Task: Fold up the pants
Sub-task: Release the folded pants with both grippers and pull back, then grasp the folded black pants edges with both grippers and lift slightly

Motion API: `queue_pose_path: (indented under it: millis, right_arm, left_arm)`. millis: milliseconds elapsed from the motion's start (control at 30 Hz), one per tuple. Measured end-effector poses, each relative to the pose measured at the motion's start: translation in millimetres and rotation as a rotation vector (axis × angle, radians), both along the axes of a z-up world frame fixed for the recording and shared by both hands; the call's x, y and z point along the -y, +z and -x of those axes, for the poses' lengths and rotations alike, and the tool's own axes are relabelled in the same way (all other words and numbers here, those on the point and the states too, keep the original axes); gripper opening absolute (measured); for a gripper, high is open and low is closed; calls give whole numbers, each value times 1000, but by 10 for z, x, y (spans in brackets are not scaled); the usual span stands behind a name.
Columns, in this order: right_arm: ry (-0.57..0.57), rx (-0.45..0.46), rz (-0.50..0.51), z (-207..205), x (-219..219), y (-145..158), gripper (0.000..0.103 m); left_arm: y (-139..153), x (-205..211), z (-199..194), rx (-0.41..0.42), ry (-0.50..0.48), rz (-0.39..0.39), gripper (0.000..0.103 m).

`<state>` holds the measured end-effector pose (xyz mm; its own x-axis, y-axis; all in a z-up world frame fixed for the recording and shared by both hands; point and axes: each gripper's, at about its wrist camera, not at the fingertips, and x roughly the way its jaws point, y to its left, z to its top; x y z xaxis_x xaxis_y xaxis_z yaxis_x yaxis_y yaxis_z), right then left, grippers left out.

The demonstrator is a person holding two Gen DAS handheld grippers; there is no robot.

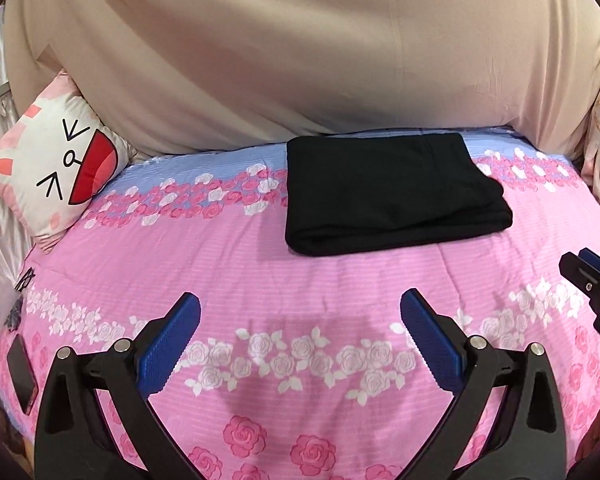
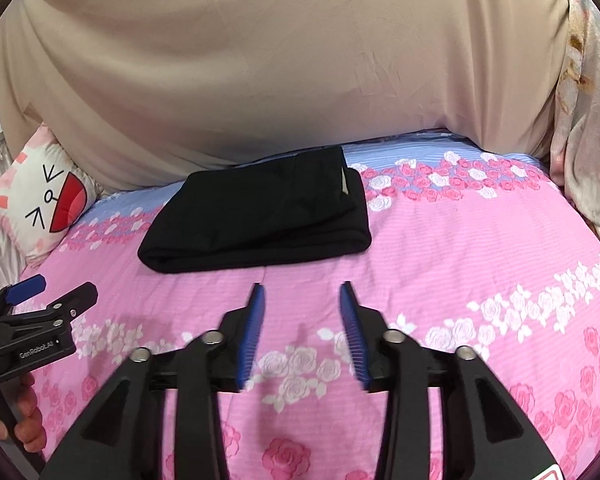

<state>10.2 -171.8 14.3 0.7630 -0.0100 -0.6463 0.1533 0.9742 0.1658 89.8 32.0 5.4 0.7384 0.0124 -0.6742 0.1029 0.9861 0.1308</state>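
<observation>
Black pants [image 1: 392, 192] lie folded into a thick rectangle on the far part of the pink floral bedspread [image 1: 260, 272]; they also show in the right wrist view [image 2: 260, 210]. My left gripper [image 1: 300, 312] is open and empty, held above the bedspread well short of the pants. My right gripper [image 2: 302, 300] is open and empty, just short of the pants' near edge. The right gripper shows at the right edge of the left wrist view [image 1: 588, 276]. The left gripper shows at the left edge of the right wrist view [image 2: 56, 286].
A cartoon-face pillow [image 1: 56, 172] leans at the far left. A large beige cushion or draped cloth [image 1: 300, 52] rises behind the pants. A phone [image 1: 20, 376] lies at the bed's left edge. Floral fabric [image 2: 580, 120] hangs at the right.
</observation>
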Motion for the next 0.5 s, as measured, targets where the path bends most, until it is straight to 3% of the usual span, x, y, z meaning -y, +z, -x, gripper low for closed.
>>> queue_pose_path:
  millis: [267, 300, 333, 367, 500]
  right_arm:
    - [3, -13, 40, -242, 43, -19, 43]
    - [7, -22, 55, -365, 90, -32, 47]
    - [14, -35, 70, -503, 139, -53, 59]
    - [19, -42, 78, -609, 189, -76, 64]
    - [43, -95, -3, -1219, 475, -251, 66]
  left_arm:
    - [-104, -121, -120, -7, 21, 13, 98]
    - [-132, -133, -211, -13, 25, 14, 98]
    - [-151, -129, -279, -18, 25, 12, 98]
    - [-183, -112, -386, -25, 19, 7, 98]
    - [-355, 14, -865, -68, -35, 34, 98]
